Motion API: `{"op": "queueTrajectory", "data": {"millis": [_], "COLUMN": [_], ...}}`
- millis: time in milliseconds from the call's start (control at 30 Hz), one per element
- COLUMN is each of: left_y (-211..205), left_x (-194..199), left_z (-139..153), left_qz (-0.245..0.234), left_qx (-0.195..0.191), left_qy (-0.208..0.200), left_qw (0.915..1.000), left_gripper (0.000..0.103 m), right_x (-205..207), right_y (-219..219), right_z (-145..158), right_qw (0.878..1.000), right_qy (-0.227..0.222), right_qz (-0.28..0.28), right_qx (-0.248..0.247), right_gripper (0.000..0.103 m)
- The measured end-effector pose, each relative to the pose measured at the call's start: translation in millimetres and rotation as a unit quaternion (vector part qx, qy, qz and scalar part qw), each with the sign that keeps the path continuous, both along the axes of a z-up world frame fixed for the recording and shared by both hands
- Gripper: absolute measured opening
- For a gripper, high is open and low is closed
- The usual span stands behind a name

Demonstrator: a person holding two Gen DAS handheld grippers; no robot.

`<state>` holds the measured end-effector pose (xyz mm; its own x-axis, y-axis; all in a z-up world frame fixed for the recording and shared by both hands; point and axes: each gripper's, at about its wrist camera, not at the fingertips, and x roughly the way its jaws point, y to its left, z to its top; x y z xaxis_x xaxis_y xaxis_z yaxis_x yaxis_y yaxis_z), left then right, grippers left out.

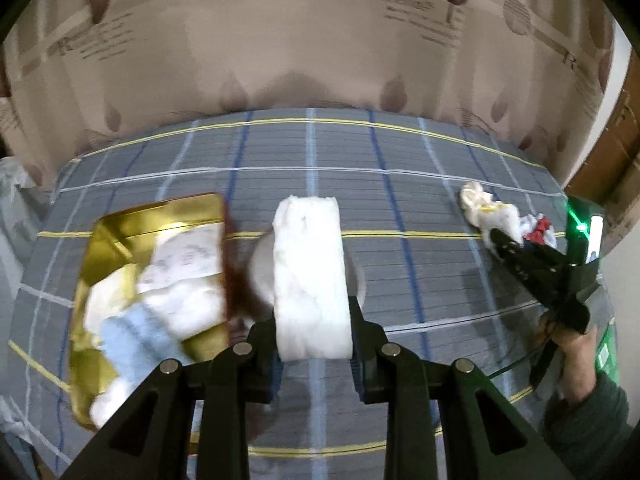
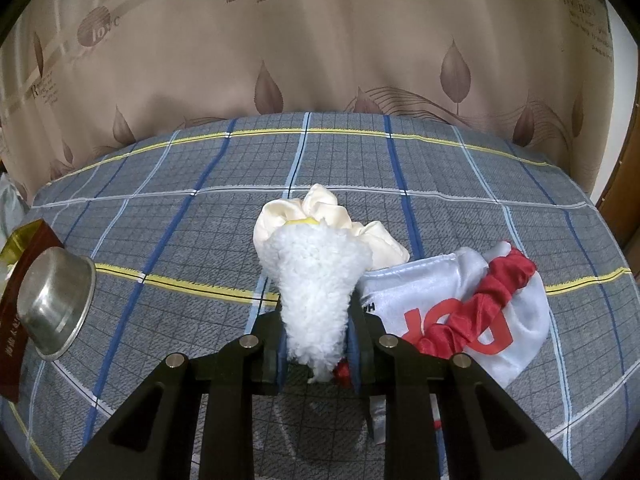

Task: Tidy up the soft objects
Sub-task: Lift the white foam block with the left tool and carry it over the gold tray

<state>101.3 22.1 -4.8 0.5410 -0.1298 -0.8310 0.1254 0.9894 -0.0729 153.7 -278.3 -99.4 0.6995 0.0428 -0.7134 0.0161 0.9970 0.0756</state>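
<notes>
My left gripper (image 1: 314, 332) is shut on a folded white cloth (image 1: 310, 276) and holds it above the checked bedspread, just right of a gold box (image 1: 116, 236) that holds several white and pale blue soft items (image 1: 176, 300). My right gripper (image 2: 316, 344) is shut on a fluffy white piece (image 2: 318, 280). A cream scrunchie (image 2: 320, 212) lies just behind it. A white satin bag with red print (image 2: 460, 312) and a red scrunchie (image 2: 488, 300) lie to its right. The right gripper also shows in the left wrist view (image 1: 500, 240) at the cream pile (image 1: 484, 208).
A steel bowl (image 2: 52, 304) shows at the left beside the box's dark red wall (image 2: 16, 340). The grey checked bedspread (image 2: 180, 240) covers the surface. A beige leaf-print curtain (image 2: 320, 40) hangs behind. A wooden door (image 1: 616, 140) is at far right.
</notes>
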Motion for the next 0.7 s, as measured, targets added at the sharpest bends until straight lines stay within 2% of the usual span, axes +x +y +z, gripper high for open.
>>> {"op": "queueTrajectory", "data": {"millis": [400,700], "left_y": [97.6,136.3], "left_x": [5.9,23.6], "left_z": [3.2,-9.6], "left_qz": [0.098,0.119], "left_qx": [0.021,0.023], "left_qy": [0.000,0.018], "left_qw": [0.9950,0.9925], "left_gripper": [0.027,0.027], "right_x": [-0.1,-0.7], "right_y": [-1.0,-0.4], "right_z": [-0.1,0.0], "right_qw": [1.000,1.000], "right_qy": [0.000,-0.002], "right_qz": [0.000,-0.001], "right_qx": [-0.003,-0.006], "right_gripper": [0.021,0.021]}}
